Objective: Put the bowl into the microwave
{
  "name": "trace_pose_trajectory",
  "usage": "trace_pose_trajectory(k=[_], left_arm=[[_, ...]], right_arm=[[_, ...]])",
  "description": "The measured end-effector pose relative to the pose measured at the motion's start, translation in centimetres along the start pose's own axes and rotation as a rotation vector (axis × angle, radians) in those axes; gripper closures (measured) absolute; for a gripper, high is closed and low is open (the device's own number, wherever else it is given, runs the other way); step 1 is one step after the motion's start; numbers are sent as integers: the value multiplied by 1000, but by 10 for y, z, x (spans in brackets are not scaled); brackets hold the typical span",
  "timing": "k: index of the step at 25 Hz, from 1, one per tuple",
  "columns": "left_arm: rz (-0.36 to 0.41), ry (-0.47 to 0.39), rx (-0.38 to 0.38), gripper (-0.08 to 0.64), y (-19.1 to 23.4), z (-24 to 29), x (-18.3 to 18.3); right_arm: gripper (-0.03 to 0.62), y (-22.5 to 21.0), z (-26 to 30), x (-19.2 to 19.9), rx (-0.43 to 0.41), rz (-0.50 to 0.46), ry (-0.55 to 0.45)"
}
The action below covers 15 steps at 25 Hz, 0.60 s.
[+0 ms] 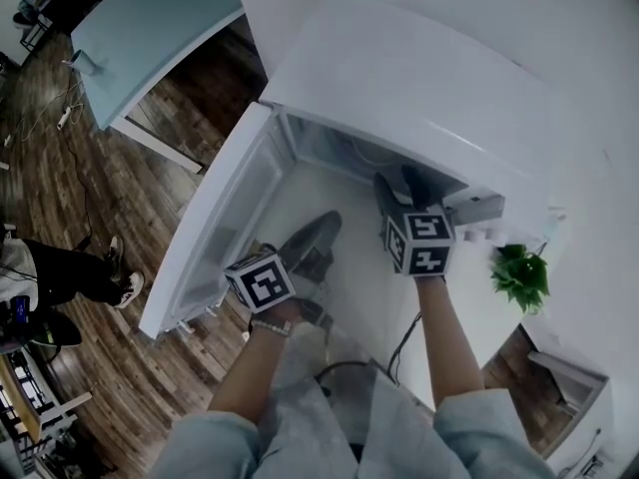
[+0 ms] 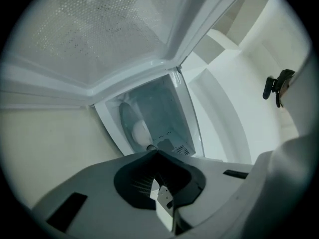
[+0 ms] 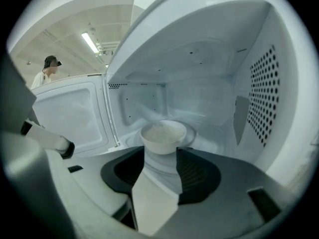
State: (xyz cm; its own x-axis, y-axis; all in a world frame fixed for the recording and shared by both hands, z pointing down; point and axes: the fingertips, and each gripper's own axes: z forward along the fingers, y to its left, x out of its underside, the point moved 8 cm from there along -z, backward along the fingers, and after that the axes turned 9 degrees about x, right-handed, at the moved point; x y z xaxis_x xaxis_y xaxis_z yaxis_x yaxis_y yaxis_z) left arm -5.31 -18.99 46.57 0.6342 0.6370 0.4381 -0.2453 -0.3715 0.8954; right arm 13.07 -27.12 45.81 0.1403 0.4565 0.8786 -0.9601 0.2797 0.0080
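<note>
A white bowl (image 3: 163, 136) with pale contents stands on the turntable inside the white microwave (image 1: 399, 68). The microwave door (image 1: 215, 228) hangs open to the left. My right gripper (image 3: 162, 157) reaches into the cavity; its jaws stand apart just short of the bowl, and the pads do not touch it. In the head view the right gripper (image 1: 399, 183) hides the bowl. My left gripper (image 1: 319, 230) hovers by the door's inner side, shut and empty. Past the left gripper (image 2: 154, 153), its own view shows the bowl (image 2: 140, 132) small and far inside.
The cavity's perforated right wall (image 3: 269, 98) lies close to my right gripper. A person (image 3: 47, 71) stands beyond the door. A green plant (image 1: 519, 272) sits right of the microwave on the white counter. Wooden floor (image 1: 60, 198) lies to the left.
</note>
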Motion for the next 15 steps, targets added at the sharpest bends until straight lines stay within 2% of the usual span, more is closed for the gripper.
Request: trace_pose_trajectory(k=[5,6,9,12,15], left_arm=[[32,8,-8,566,-7,-1,-1],[42,10,-12,566,-8,-1,-1],[62,18,-25,566,-14,-3,0],[44,32,3,561,-21,-3,3],[57,41,10,561,-28,-4,2]], right_arm=[[566,0,-19,1,9,0,-25],[588,0,-23,1,1,6,-30],[589,1,-34,2,-33,37,-42],[589,1,-45,4,-52,76,-48],[589,1,-55,5,-59,91,-52]])
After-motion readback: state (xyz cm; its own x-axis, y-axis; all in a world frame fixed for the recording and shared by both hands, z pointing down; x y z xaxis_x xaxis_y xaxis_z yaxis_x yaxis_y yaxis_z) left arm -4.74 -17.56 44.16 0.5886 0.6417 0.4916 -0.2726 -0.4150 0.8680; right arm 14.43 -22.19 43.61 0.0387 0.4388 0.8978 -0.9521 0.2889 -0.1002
